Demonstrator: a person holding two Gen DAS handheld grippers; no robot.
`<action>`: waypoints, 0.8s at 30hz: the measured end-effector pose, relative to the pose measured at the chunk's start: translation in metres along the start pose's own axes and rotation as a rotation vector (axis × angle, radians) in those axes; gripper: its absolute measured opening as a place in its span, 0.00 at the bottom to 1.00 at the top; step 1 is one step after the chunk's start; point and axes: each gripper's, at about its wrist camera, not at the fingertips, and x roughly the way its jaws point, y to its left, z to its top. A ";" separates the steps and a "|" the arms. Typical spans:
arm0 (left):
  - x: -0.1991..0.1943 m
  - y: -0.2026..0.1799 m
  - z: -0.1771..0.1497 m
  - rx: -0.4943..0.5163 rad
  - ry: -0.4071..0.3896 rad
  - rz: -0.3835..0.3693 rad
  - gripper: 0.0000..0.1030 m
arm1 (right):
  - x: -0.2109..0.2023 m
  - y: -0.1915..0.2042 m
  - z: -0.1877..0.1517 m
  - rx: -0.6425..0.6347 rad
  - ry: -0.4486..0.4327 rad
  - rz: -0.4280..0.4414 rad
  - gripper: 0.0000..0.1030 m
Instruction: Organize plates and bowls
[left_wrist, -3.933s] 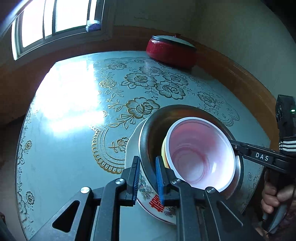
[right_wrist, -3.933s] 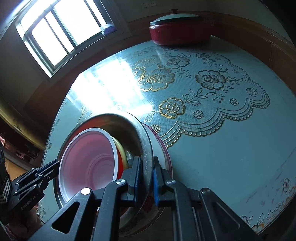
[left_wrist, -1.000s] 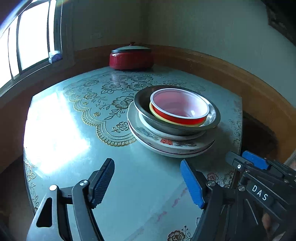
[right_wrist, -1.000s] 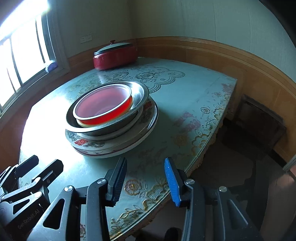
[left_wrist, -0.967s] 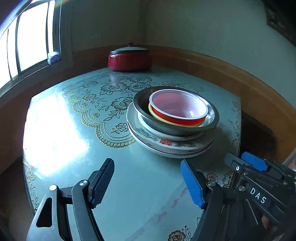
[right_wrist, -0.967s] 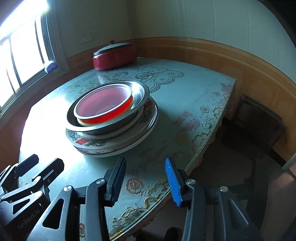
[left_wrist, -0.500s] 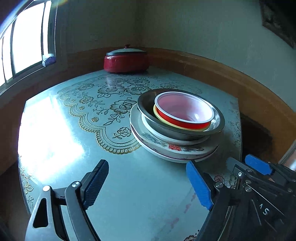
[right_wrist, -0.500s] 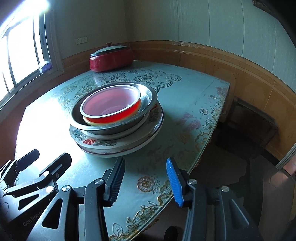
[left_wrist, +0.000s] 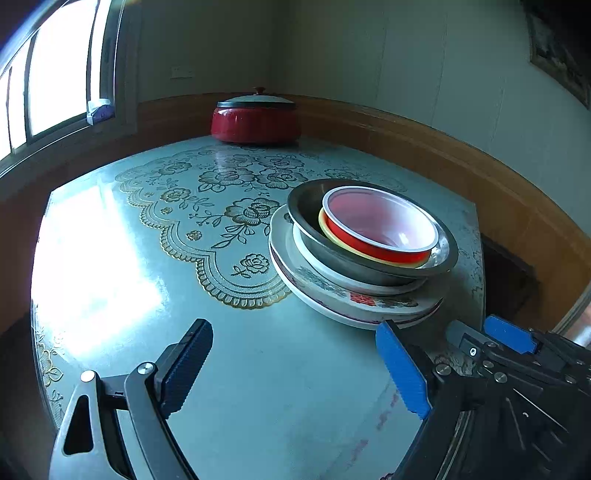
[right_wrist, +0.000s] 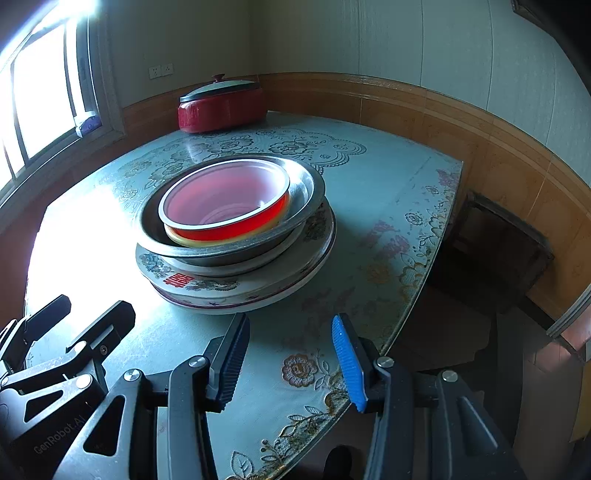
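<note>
One stack stands on the table (left_wrist: 258, 369): a red plastic bowl (left_wrist: 380, 229) in a yellow bowl (left_wrist: 323, 230), inside a steel bowl (left_wrist: 306, 206), on a white plate and a floral plate (left_wrist: 328, 290). The right wrist view shows the same red bowl (right_wrist: 225, 201), steel bowl (right_wrist: 308, 188) and floral plate (right_wrist: 221, 288). My left gripper (left_wrist: 293, 328) hovers short of the stack, its jaws opening with nothing between them. Beside it, my right gripper (right_wrist: 290, 319) is open and empty, also short of the stack.
A red pot with a lid (left_wrist: 255, 122) sits at the table's far edge by the wall. A bright window (left_wrist: 55, 92) is on the left. The table's edge (right_wrist: 417, 306) runs close on the right, with the floor and a dark stool below.
Both grippers, earlier clamped on the steel bowl's rim, have let go and drawn back from the stack. Over the last second the left jaws spread wider.
</note>
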 end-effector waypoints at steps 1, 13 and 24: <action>0.000 0.000 0.000 0.002 -0.002 0.003 0.88 | 0.000 0.000 0.000 0.001 0.000 0.000 0.46; -0.004 -0.007 -0.001 0.025 -0.013 0.009 0.88 | 0.002 -0.002 0.002 0.005 -0.005 0.011 0.46; -0.005 -0.005 -0.002 0.024 -0.010 0.018 0.88 | 0.003 -0.002 0.004 0.001 -0.010 0.021 0.46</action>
